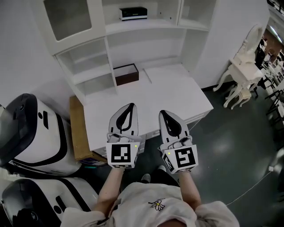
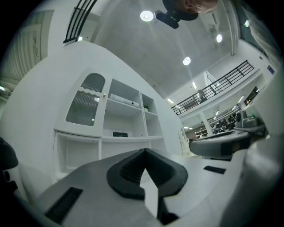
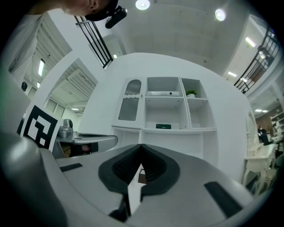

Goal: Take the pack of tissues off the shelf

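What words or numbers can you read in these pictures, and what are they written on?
No word or number here can be read.
Pack on the shelf: any print is too small to read.
Left gripper and right gripper: their cubes show black-and-white square patterns, not letters.
Shirt: a little flower picture, no words.

The shelf unit (image 1: 88,48) and the table (image 1: 177,95) looked smooth, matt white, like painted wood. The box (image 1: 126,74) was dark brown and wood-like. The left gripper (image 1: 129,106) and the right gripper (image 1: 163,112) had glossy white plastic shells; their fingers (image 2: 128,170) were matt black, ribbed and rubbery. The floor (image 1: 230,146) was dark with a dull sheen.
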Tool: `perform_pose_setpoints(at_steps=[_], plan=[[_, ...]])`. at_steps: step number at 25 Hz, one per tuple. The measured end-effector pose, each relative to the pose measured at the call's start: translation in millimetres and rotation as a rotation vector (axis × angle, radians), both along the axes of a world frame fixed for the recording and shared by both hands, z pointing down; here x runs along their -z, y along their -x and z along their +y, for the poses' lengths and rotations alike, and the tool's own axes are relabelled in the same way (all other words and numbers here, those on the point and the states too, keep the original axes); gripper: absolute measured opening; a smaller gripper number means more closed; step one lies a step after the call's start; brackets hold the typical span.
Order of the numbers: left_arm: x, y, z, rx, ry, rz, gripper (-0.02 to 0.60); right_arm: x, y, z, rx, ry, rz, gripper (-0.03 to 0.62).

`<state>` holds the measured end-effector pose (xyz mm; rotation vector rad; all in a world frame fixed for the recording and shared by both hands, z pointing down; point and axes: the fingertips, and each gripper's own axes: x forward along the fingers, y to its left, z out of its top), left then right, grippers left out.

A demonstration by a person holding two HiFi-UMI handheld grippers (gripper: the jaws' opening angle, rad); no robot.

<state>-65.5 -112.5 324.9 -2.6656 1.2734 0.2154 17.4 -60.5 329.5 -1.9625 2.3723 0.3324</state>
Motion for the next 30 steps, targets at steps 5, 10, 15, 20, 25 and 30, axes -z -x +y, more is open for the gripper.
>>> perform_pose_setpoints(at_steps=[5, 10, 15, 20, 25, 30], plan=[[2.3, -1.2, -18.4, 0.045, 0.001, 0.004, -0.002, 0.9, -5.2, -20.4, 0.039, -0.015, -0.018, -0.002], [7.7, -13.3, -39.7, 0.091, -0.017, 0.009, -0.002, 4.0, -23.6, -46.5, 0.072, -0.043, -0.03, -0.002], [6.2, -35.6, -71.4, 0.154, 0.002, 0.02, -0.002, 5.3, -54.7, -85.7, 0.11, -0.045, -0.013, -0.002], [11.7, -62.6, -110.9, 0.216, -0.002, 0.029, -0.002, 6.6, -95.2, -133.7, 0.148, -0.029, -0.03, -0.002], [19.5, -86.0, -144.9, 0.283, -0.008, 0.031, -0.002, 11.2, -123.2, -174.9, 0.201, -0.027, -0.007, -0.002], [22.4, -101.0, -163.7, 0.335, -0.004, 0.029, -0.002, 12.6, -141.2, -202.5, 0.25, -0.023, 0.003, -0.002]])
